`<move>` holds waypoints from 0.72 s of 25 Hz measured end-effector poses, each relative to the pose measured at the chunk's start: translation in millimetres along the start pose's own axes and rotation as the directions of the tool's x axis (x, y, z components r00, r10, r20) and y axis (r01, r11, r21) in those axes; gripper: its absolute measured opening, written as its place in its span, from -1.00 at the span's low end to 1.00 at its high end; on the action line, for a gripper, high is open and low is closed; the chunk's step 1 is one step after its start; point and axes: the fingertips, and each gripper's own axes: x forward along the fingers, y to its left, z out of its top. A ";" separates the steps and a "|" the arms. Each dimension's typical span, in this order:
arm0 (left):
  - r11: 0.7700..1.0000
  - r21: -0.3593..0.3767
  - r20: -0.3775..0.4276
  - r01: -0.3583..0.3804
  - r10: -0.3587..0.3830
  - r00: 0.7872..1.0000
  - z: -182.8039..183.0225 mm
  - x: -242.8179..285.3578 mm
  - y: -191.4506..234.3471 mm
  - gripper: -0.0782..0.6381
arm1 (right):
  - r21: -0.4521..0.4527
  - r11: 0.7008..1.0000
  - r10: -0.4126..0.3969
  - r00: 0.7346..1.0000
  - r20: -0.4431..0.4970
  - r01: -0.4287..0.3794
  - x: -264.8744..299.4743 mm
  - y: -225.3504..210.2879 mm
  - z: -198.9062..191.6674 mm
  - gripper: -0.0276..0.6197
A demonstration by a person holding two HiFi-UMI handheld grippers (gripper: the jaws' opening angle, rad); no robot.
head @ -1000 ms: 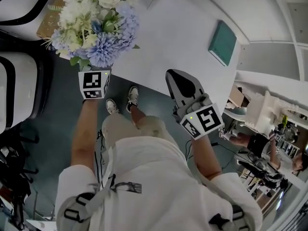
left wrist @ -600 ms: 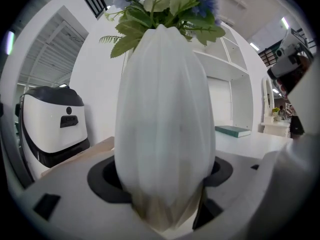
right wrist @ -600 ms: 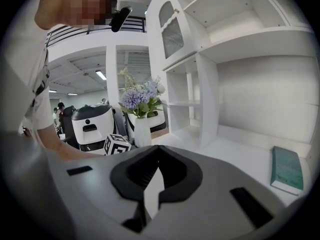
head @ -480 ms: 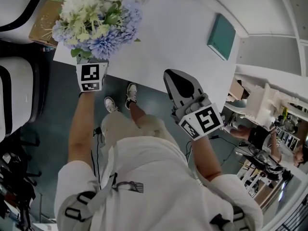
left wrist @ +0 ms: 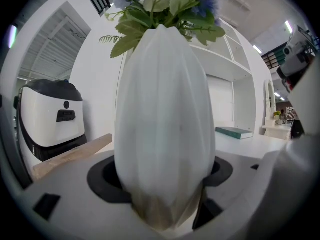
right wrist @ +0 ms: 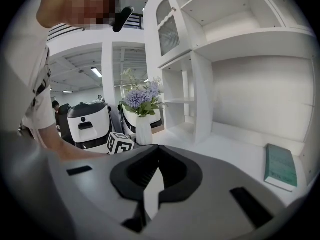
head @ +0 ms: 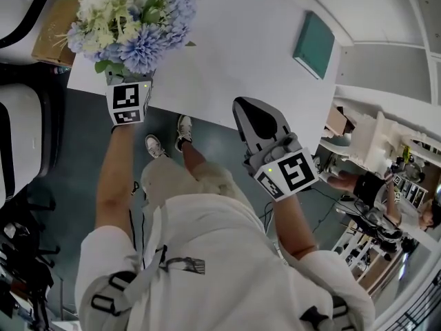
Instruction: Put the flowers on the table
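Observation:
A bunch of white and lilac flowers (head: 131, 19) stands in a white ribbed vase (left wrist: 162, 124). My left gripper (left wrist: 165, 184) is shut on the lower part of that vase, which fills the left gripper view. In the head view the left gripper (head: 131, 81) sits at the near left corner of the white table (head: 241, 47), its jaws hidden under the blooms. I cannot tell whether the vase touches the table. My right gripper (head: 258, 119) hangs shut and empty before the table's near edge. The right gripper view shows the vase (right wrist: 143, 129) beyond the right gripper (right wrist: 159, 149).
A teal book (head: 313, 36) lies at the table's far right. A brown board (head: 52, 40) lies beside the table's left end, with white-and-black machines (head: 21, 136) further left. White shelves (right wrist: 225, 59) rise behind the table. Other people (head: 365, 192) stand at the right.
My left gripper has carried the vase of flowers forward and slightly left, over the table's near left corner. The right gripper has barely moved.

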 end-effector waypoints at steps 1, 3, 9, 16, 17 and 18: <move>1.000 0.000 0.001 0.001 -0.001 1.000 -0.5 0.5 0.5 0.27 | -0.001 1.000 -0.002 1.000 -0.002 0.002 -0.6 0.6 -1.5 -0.89; 1.000 0.001 0.012 0.003 -0.003 1.000 1.4 2.0 0.3 0.27 | 0.000 1.000 -0.010 1.000 -0.004 0.010 -3.1 0.5 -3.7 -0.89; 1.000 0.016 0.013 0.005 -0.006 1.000 2.1 0.9 1.5 0.27 | 0.015 1.000 -0.027 1.000 -0.001 0.027 -8.9 1.9 -5.7 -0.89; 1.000 0.017 0.000 -0.001 0.001 1.000 -2.0 2.5 2.9 0.27 | 0.032 0.999 -0.027 1.000 -0.002 0.027 -9.3 6.2 -8.6 -0.89; 1.000 0.017 0.001 -0.002 0.002 1.000 -2.5 1.7 4.4 0.27 | 0.033 0.999 -0.028 1.000 0.000 0.028 -8.2 7.3 -8.0 -0.89; 1.000 0.019 0.005 -0.003 0.003 1.000 -1.7 1.6 5.4 0.27 | 0.034 0.999 -0.028 1.000 0.002 0.028 -7.4 7.5 -7.3 -0.89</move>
